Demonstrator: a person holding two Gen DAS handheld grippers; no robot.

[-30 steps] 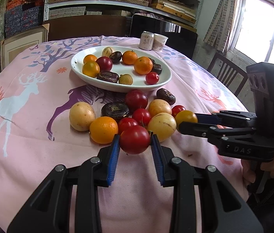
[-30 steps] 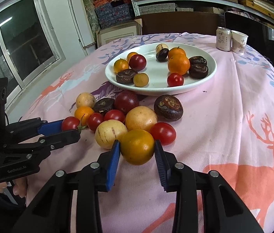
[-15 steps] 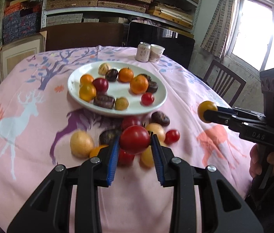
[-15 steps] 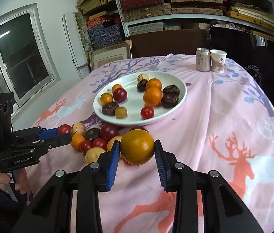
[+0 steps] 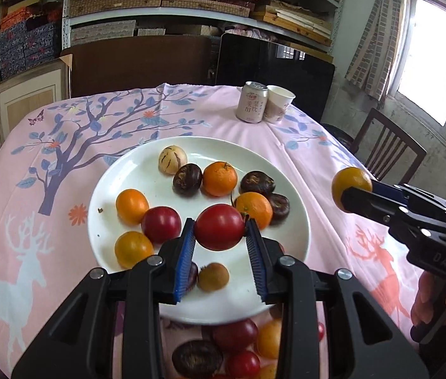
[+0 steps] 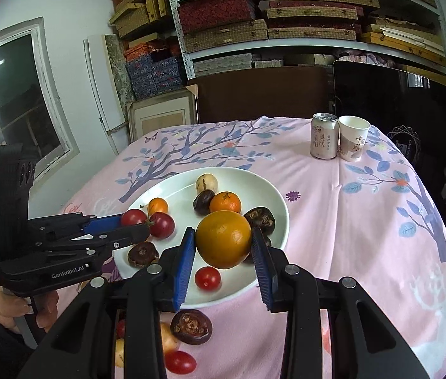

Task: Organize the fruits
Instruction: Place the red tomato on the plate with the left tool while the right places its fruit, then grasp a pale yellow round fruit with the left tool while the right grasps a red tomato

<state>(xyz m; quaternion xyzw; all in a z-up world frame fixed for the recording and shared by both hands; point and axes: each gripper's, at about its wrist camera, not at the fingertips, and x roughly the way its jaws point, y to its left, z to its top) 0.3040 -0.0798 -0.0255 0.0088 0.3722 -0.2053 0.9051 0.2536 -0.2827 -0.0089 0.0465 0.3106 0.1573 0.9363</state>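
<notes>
Presently we are carrying two fruits at once toward the white plate (image 5: 298, 221); the left hand-held gripper (image 5: 219, 237) is pinching a red tomato (image 5: 219, 226) between its blue pads, jaws drawn in narrow against its sides, and we are holding it in the air above the near half of the plate; the right hand-held gripper (image 6: 223, 246) is clamping a yellow-orange fruit (image 6: 223, 238) the same way, jaws a little wider because the fruit is fatter; in the left wrist view that fruit is hanging off to the right of the plate, over the pink cloth of the surface (image 5: 324, 145), not yet over the rim.

We are gripping each fruit across its widest part, pads on opposite flanks, which we judge is keeping round, smooth skins from rolling out; both tools are pointing downward at a slant, so each fruit is staying in plain sight ahead of its camera.

The plate is already holding oranges, dark wrinkled fruits, a pale striped one and small tomatoes; bare white is showing near the front rim and along the left side, so we are reckoning those the likeliest spots for setting down; more fruit is lying loose on the cloth just in front of the plate (image 6: 191, 322), so the sorting is looking partly done; a can (image 5: 252, 102) and a paper cup (image 5: 279, 103) are standing well behind, out of the way.
</notes>
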